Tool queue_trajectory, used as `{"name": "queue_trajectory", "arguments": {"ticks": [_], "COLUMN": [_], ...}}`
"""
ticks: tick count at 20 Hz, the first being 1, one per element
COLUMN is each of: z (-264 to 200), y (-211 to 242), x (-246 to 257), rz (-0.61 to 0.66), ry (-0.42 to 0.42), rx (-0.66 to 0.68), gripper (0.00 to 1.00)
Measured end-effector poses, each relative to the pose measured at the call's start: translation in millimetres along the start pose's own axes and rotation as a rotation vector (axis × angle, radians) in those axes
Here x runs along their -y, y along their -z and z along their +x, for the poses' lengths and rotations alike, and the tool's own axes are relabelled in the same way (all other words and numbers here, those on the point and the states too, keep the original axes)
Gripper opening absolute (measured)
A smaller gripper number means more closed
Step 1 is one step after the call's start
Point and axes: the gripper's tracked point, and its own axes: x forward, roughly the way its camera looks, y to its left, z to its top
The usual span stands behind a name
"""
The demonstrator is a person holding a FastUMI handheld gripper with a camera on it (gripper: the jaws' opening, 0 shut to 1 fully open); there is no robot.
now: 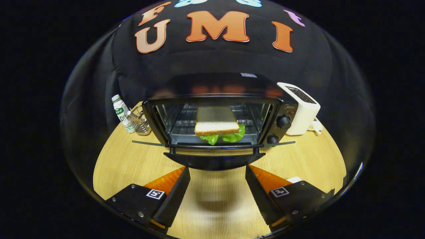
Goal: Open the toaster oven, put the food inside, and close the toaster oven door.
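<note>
- A small white bottle (120,113) with a green label stands at the far left of the table (132,162), touching a wire basket (140,122).
- Just beside the basket is the black toaster oven (215,99); its door (214,161) is folded down flat.
- The sandwich (217,124), bread with green lettuce under it, lies on the rack inside the oven.
- The tongs (217,179) are released, empty, with the fingers spread just below the door's front edge.
- A white toaster (300,109) stands right of the oven.
</note>
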Motion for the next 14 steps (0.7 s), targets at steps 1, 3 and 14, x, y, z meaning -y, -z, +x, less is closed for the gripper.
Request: {"name": "queue_trajectory", "arguments": {"ticks": [1,3,14], "z": [2,8,-13], "y": [-9,-28,-76], "x": [-1,-2,12], "rz": [0.010,0.023,0.076], "ry": [-0.004,-0.016,-0.038], "rx": [0.018,0.048,0.125], "gripper": [0.99,1.00,0.99]}}
